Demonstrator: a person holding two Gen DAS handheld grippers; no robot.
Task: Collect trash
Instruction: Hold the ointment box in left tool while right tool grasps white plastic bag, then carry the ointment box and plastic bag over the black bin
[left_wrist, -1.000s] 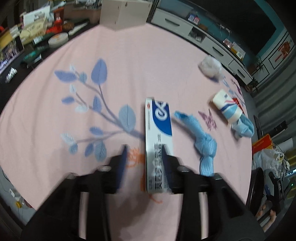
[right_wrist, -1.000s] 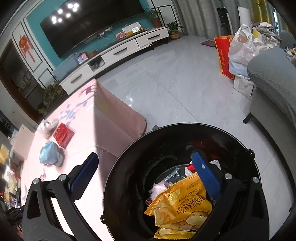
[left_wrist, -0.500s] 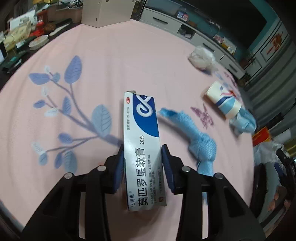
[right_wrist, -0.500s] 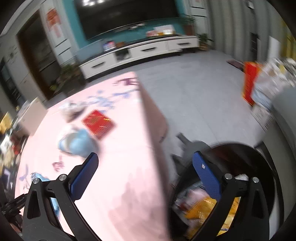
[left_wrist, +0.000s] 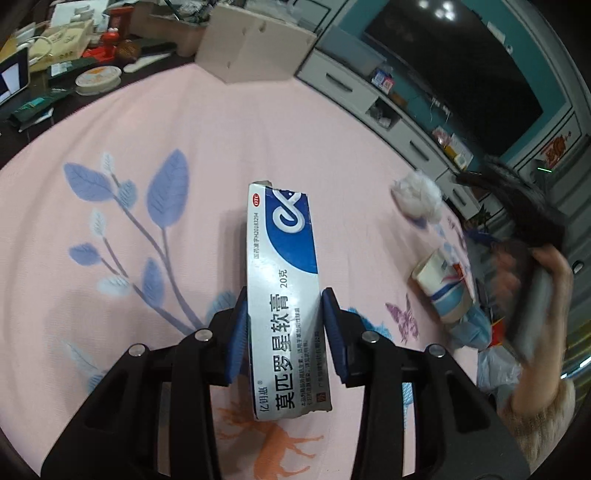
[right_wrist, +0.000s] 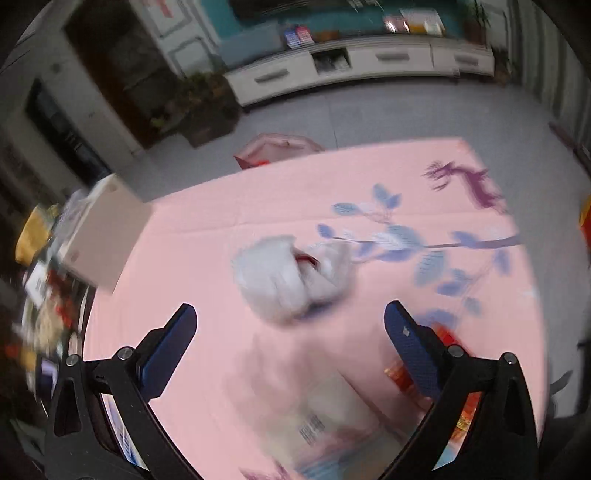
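My left fingers (left_wrist: 283, 325) have closed onto the ointment box (left_wrist: 284, 291), now lifted off the pink desk (left_wrist: 221, 122); my right fingers (right_wrist: 290, 325), wide open and empty, have swung from the bin to the crumpled white bag (right_wrist: 284, 277).

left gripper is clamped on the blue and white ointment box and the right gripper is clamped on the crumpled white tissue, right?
Not quite. The right gripper is open and empty in the right wrist view; the crumpled white tissue lies beyond it. The left gripper does clamp the ointment box.

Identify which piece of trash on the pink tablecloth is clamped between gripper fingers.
The long white-and-blue ointment box, pinched by the left gripper. The crumpled white wad and paper cup lie untouched.
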